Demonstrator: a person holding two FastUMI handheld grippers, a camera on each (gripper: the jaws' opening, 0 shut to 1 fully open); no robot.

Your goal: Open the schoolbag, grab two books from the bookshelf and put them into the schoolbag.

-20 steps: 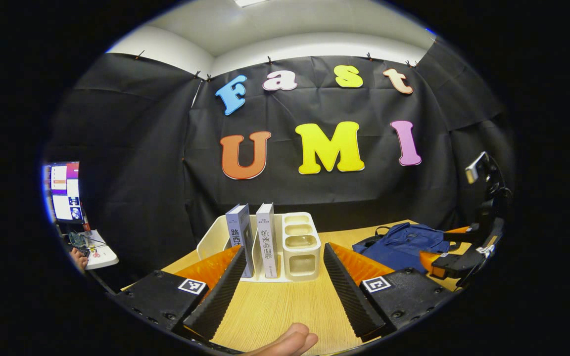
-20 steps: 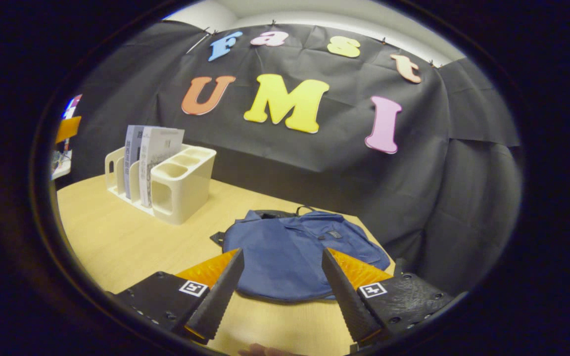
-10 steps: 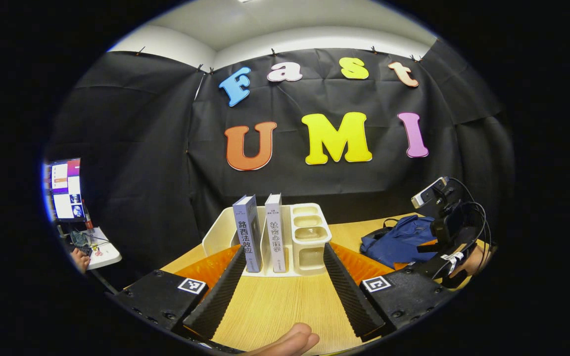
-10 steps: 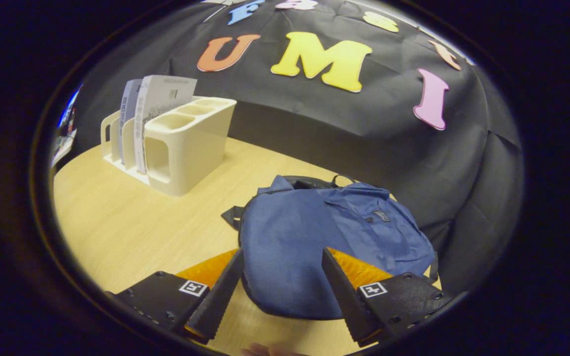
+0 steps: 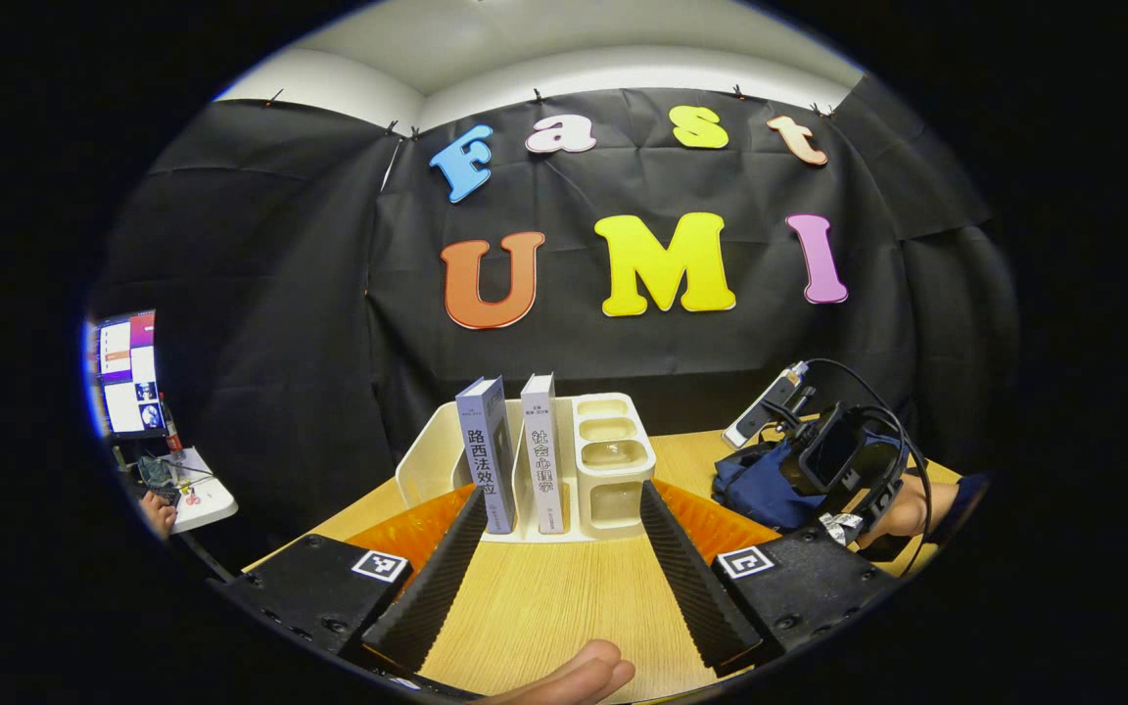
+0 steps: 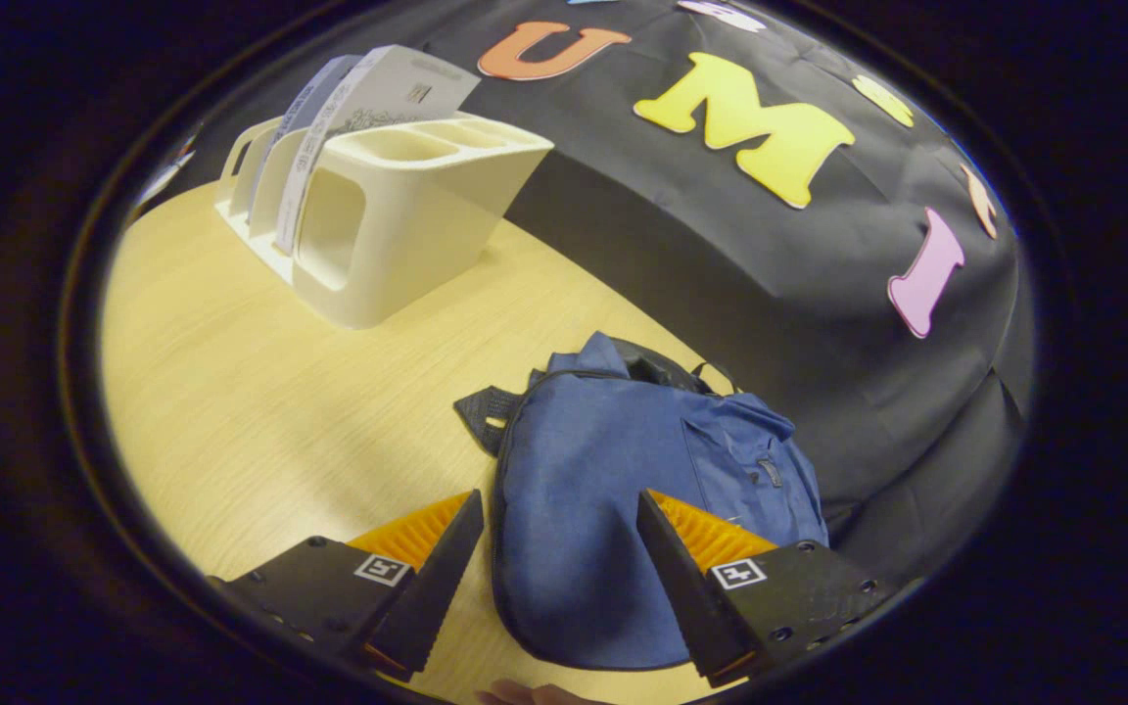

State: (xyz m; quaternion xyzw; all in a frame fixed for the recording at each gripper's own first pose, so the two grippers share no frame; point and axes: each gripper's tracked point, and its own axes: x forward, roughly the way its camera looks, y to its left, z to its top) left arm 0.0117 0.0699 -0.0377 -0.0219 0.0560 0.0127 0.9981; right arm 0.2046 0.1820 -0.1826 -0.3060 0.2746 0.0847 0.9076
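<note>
schoolbag (image 6: 603, 490) lies flat on the wooden table (image 6: 260, 411), blue, and we see it right under our right gripper (image 6: 554, 578), whose fingers are spread wide with nothing between them; the near end of the bag sits in the gap. its black strap (image 6: 486, 416) pokes out at the left edge, and the far end of the bag shows a dark opening, though we cannot tell how far it is unzipped. farther left on the table stands the cream bookshelf (image 6: 398, 225) with two books upright in its slots.

our left gripper (image 5: 556, 578) hangs over bare table with its fingers wide apart, holding nothing. just beyond it the bookshelf (image 5: 613, 460) faces us, the two books (image 5: 515, 465) standing side by side left of its small cups. to the right, the right gripper (image 5: 838, 460) hovers over the bag (image 5: 755, 490). far left, a screen (image 5: 128, 377) glows.
</note>
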